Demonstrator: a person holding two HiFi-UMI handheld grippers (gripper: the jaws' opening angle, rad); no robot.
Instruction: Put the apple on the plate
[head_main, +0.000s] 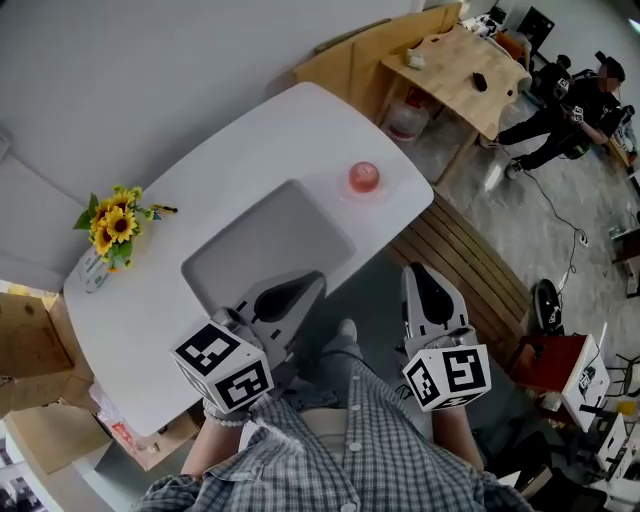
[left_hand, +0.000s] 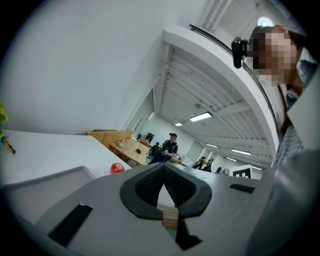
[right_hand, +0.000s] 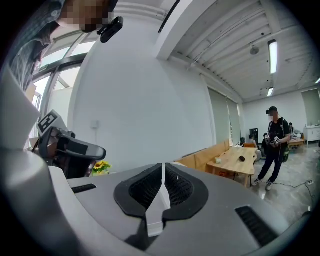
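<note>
**Both grippers closed and empty; apple on the plate**

Head view. The apple (head_main: 363, 176) sits on the clear plate (head_main: 346, 190) near the far right edge of the white counter (head_main: 150, 320), at 1 o'clock from my left gripper (head_main: 300, 290). That gripper is at the near edge of the counter's sunken basin (head_main: 270, 245), jaws pressed together on nothing. My right gripper (head_main: 420, 275), beyond the counter's near side, is likewise pressed together and empty. Sunflowers (head_main: 112, 222) stand at 10 o'clock.

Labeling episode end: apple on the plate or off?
On. The apple sits within the rim of the clear plate; left gripper and right gripper are shut, far from it.
</note>
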